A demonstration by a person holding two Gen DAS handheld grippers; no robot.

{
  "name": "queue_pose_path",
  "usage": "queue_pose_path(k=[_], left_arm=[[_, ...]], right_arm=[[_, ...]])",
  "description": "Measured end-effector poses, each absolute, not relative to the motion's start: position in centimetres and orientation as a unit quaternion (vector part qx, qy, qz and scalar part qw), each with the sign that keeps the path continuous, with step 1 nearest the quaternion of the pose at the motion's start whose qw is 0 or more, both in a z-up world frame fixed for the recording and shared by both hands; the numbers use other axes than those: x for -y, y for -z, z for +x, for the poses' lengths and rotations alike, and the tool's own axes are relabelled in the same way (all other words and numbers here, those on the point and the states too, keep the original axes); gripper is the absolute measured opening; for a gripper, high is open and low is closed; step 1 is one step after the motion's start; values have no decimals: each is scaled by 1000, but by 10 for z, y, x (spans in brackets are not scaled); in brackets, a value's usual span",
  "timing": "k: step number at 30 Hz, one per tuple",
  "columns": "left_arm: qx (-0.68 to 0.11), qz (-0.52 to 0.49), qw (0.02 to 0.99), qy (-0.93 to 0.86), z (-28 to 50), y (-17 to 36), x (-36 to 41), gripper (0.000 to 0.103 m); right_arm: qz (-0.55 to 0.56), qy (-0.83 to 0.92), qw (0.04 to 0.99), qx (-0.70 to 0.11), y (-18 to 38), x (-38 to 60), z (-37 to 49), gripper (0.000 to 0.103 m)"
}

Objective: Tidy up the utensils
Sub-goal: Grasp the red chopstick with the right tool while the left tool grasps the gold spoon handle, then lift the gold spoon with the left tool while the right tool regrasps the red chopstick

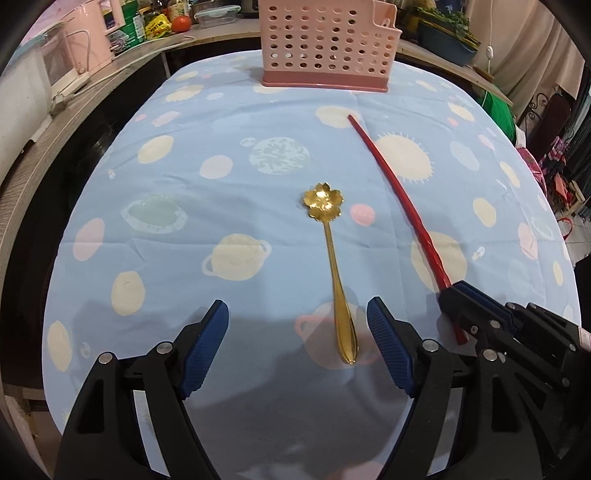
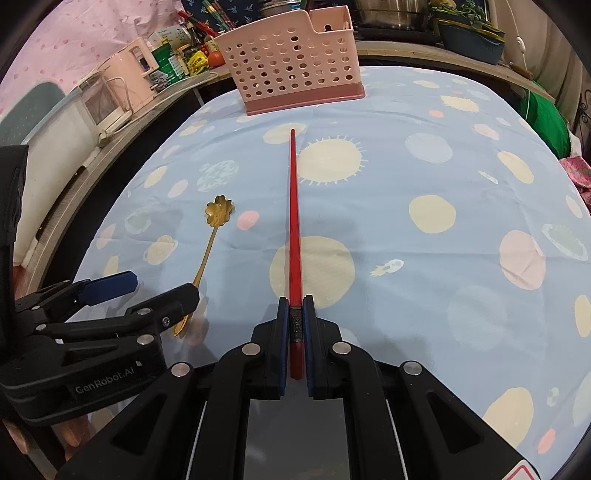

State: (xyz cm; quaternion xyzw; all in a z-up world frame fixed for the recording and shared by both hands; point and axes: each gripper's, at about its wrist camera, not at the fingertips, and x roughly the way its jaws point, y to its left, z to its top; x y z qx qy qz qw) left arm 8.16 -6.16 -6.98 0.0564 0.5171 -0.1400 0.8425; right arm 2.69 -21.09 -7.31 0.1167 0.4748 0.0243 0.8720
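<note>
A gold spoon (image 1: 334, 266) with a flower-shaped bowl lies on the blue tablecloth (image 1: 221, 155), handle toward me. My left gripper (image 1: 297, 314) is open, its blue pads on either side of the spoon's handle end, not touching it. The spoon also shows in the right wrist view (image 2: 207, 251). My right gripper (image 2: 295, 306) is shut on the near end of a red chopstick (image 2: 294, 221), which points toward the pink perforated utensil basket (image 2: 291, 70). In the left wrist view the chopstick (image 1: 402, 199) runs into the right gripper (image 1: 454, 295), and the basket (image 1: 325, 40) stands at the table's far edge.
A counter along the left and back holds a pink appliance (image 2: 129, 74), jars, packets and a tomato (image 1: 181, 24). A dark blue planter (image 2: 469, 40) sits at the back right. A green bag (image 2: 543, 122) lies beyond the table's right edge.
</note>
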Motion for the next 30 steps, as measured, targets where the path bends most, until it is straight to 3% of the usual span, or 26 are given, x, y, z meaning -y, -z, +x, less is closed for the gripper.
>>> queue_pose_path(k=[9, 17, 30], left_arm=[[-525, 55, 835, 155, 77, 73, 61, 54], [-528, 44, 830, 177, 77, 72, 59, 12], [-514, 22, 837, 186, 79, 49, 50, 10]], right_arm=[[116, -24, 872, -475, 73, 211, 27, 7], [117, -25, 872, -475, 73, 211, 27, 7], [126, -28, 882, -453, 52, 210, 24, 7]])
